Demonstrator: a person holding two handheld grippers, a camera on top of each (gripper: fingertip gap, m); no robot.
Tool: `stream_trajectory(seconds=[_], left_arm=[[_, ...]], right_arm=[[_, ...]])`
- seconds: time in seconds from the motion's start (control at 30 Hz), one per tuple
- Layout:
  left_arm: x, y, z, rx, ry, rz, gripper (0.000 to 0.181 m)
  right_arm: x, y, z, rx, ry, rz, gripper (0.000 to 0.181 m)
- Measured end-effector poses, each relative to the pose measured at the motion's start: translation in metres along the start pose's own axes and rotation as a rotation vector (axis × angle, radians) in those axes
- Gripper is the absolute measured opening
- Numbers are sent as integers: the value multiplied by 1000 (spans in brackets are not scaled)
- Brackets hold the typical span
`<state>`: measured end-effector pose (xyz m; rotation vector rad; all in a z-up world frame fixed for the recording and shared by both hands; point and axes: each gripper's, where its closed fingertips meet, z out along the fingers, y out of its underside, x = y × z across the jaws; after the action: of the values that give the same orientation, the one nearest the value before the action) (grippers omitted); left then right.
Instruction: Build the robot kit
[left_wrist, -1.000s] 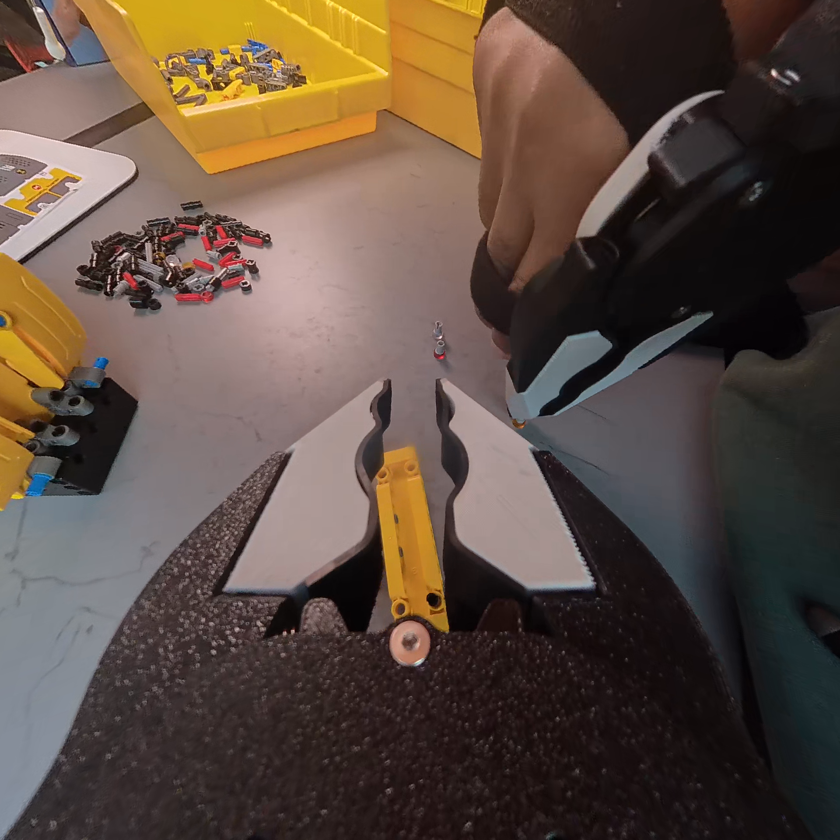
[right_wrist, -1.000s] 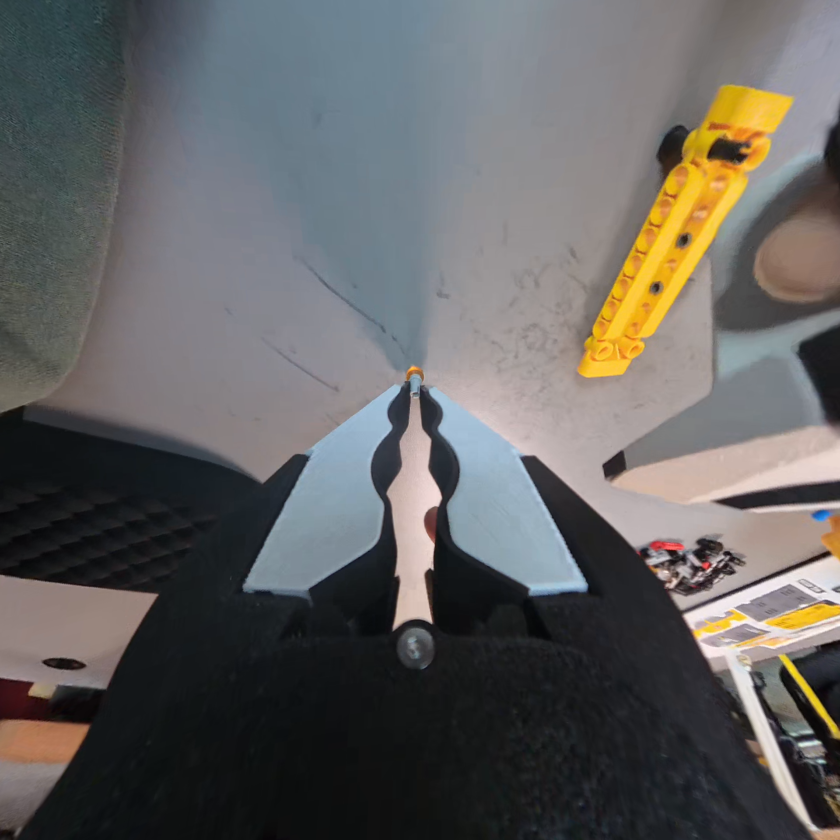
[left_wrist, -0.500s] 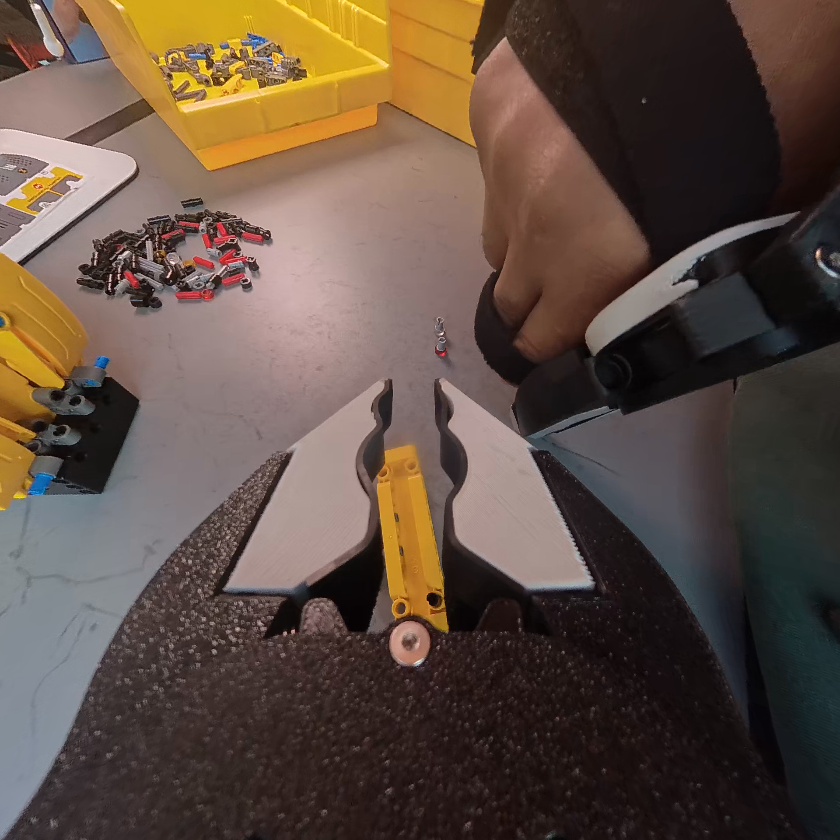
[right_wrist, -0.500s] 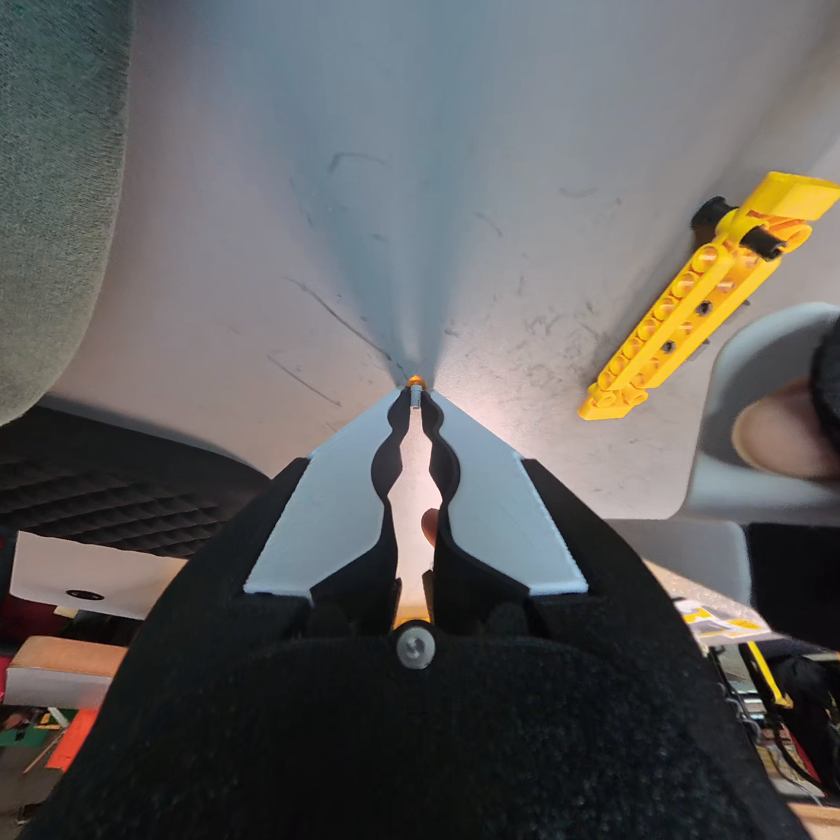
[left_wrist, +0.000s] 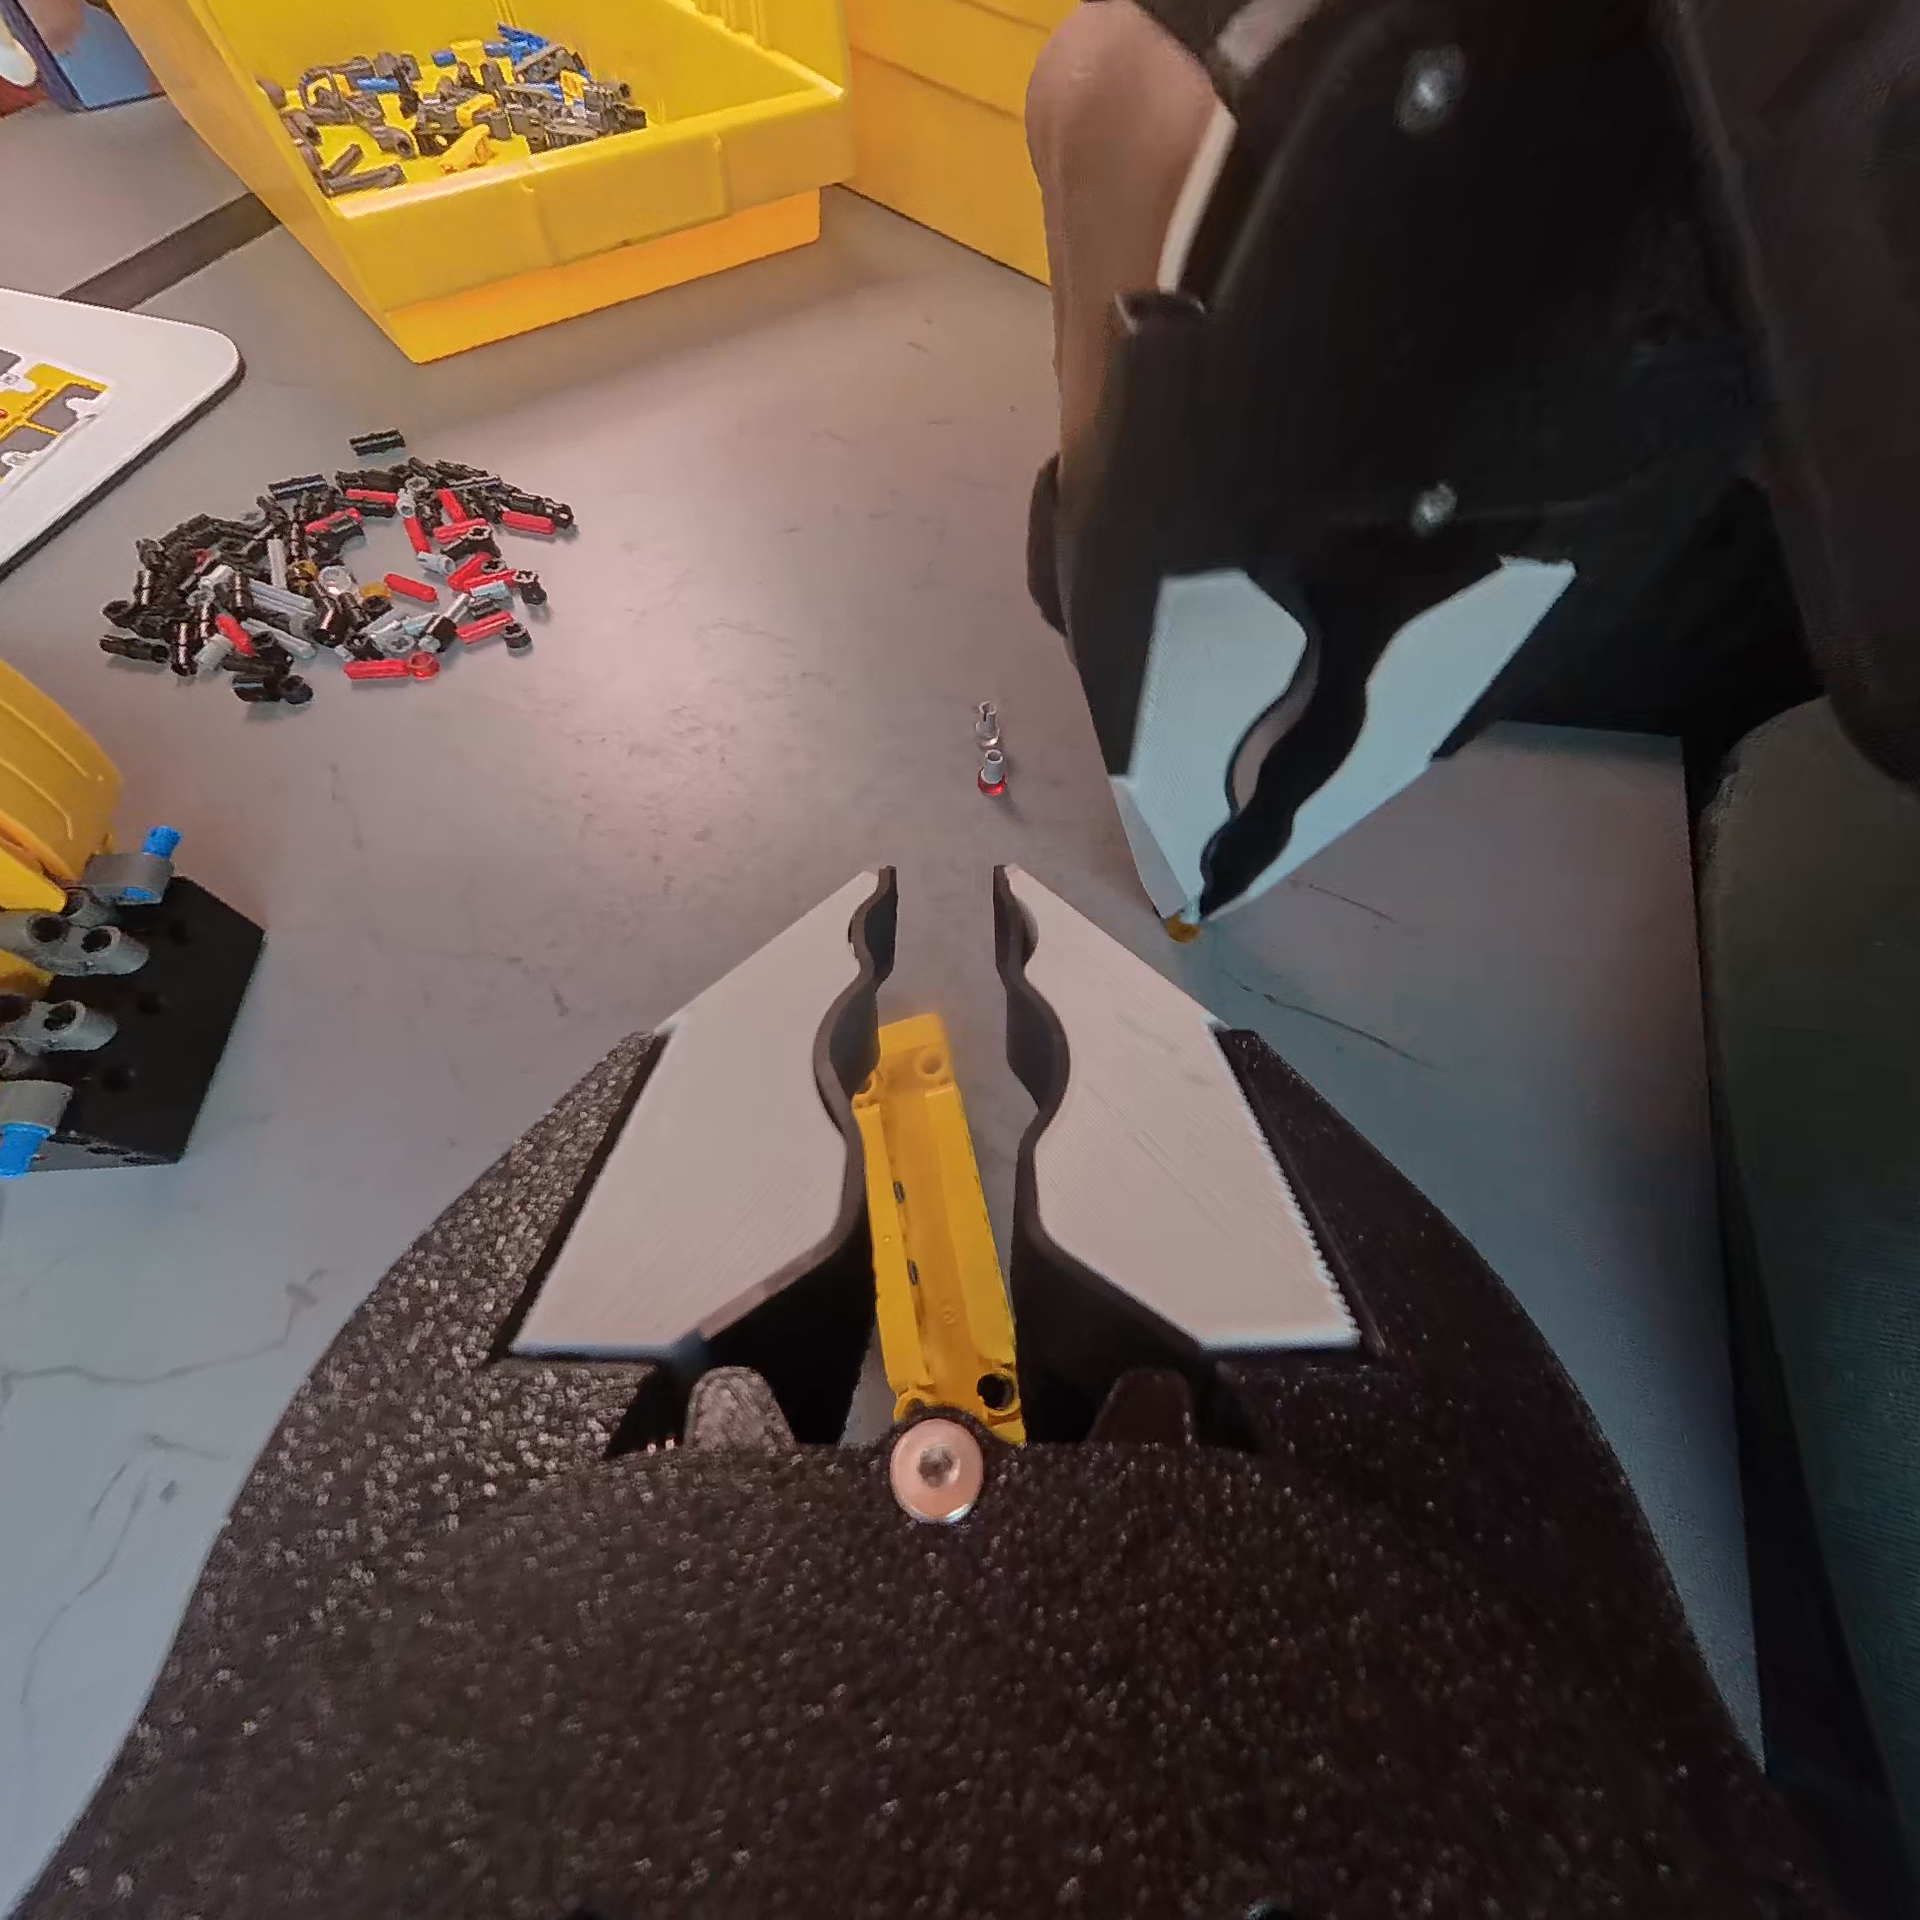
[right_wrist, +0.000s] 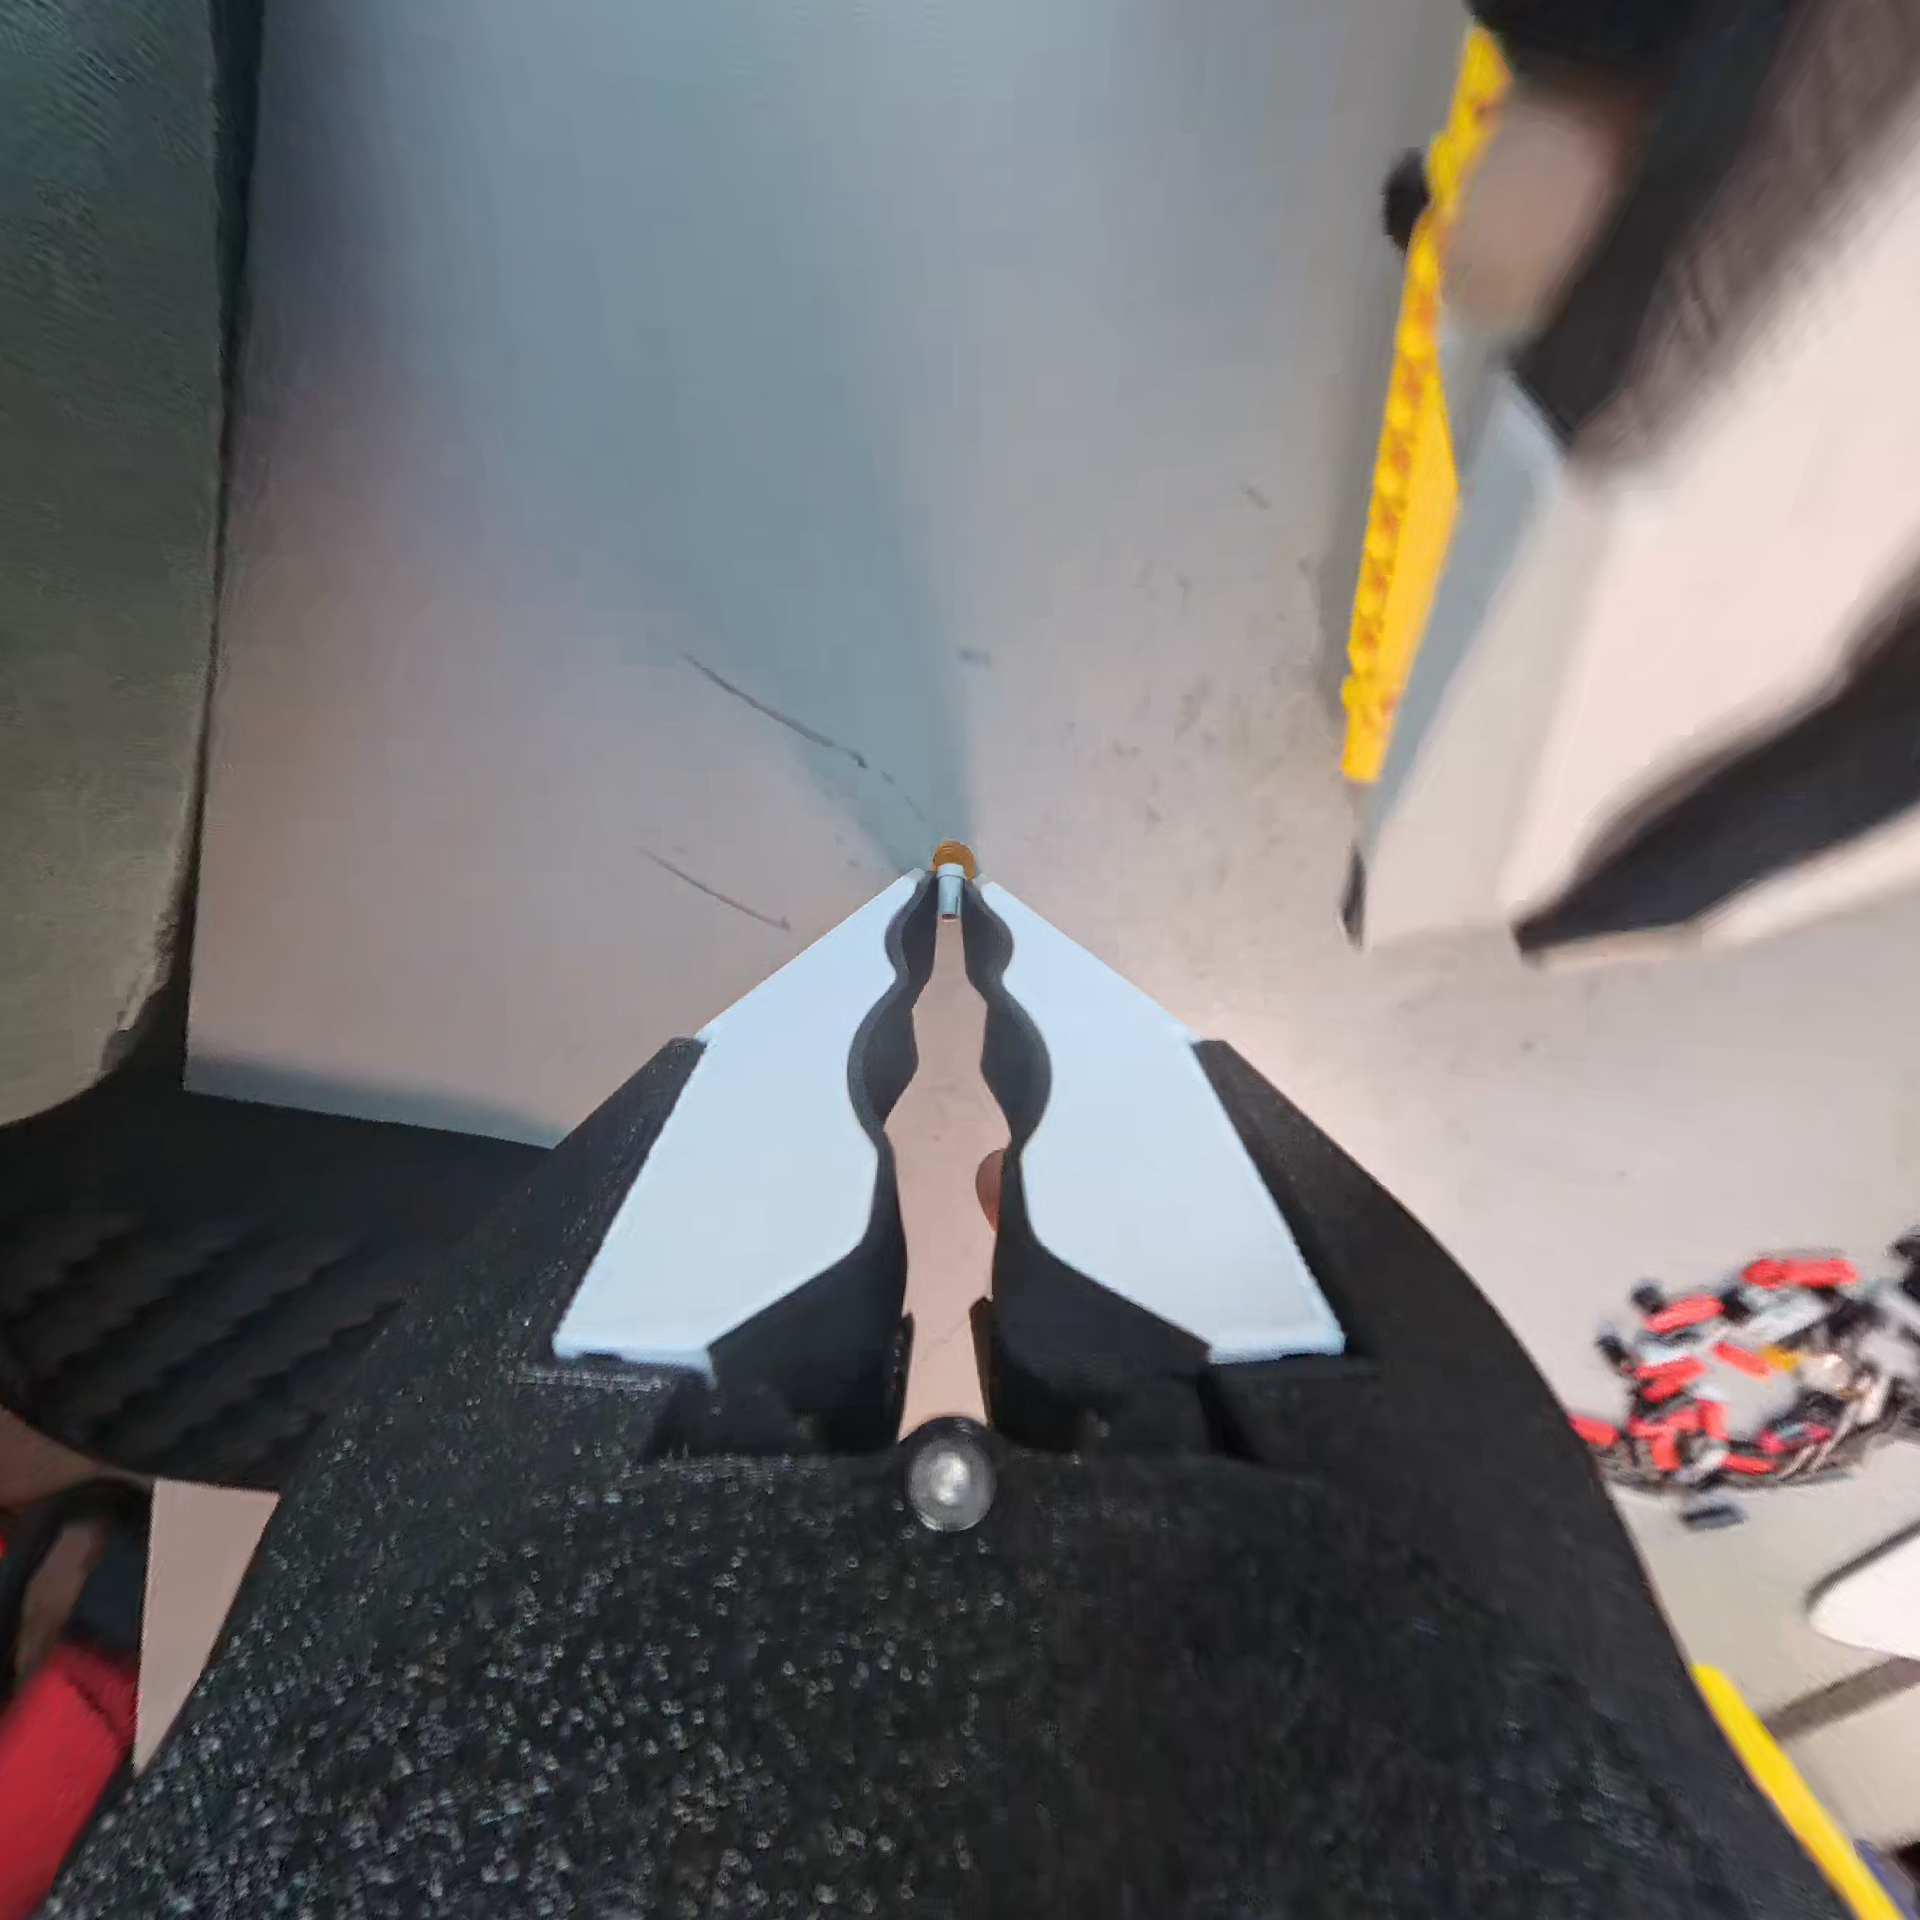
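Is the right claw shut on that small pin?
Shut: the right claw pinches the pin at its very tips, orange head poking out over the table.

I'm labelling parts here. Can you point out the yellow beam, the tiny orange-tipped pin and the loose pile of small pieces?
yellow beam (left_wrist: 928, 1195), left wrist view, mid-length of its top face
orange-tipped pin (right_wrist: 954, 858), right wrist view, its orange head
pile of small pieces (left_wrist: 332, 582), left wrist view, centre of the heap
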<state>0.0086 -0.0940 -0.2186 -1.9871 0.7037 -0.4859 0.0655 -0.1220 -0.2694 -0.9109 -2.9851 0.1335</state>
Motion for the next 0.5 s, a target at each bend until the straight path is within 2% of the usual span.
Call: stream_trajectory(seconds=[0.07,0.2,0.27,0.5], left_arm=[[4,-1,0,3,9,21,18],[15,-2,0,10,55,67,17],[21,-3,0,13,79,93,16],[39,0,13,-38,119,177,16]], right_arm=[[3,5,-7,114,17,69,4],[3,-8,-38,503,14,203,4],[4,-7,-52,640,34,262,4],[10,19,-64,794,159,399,4]])
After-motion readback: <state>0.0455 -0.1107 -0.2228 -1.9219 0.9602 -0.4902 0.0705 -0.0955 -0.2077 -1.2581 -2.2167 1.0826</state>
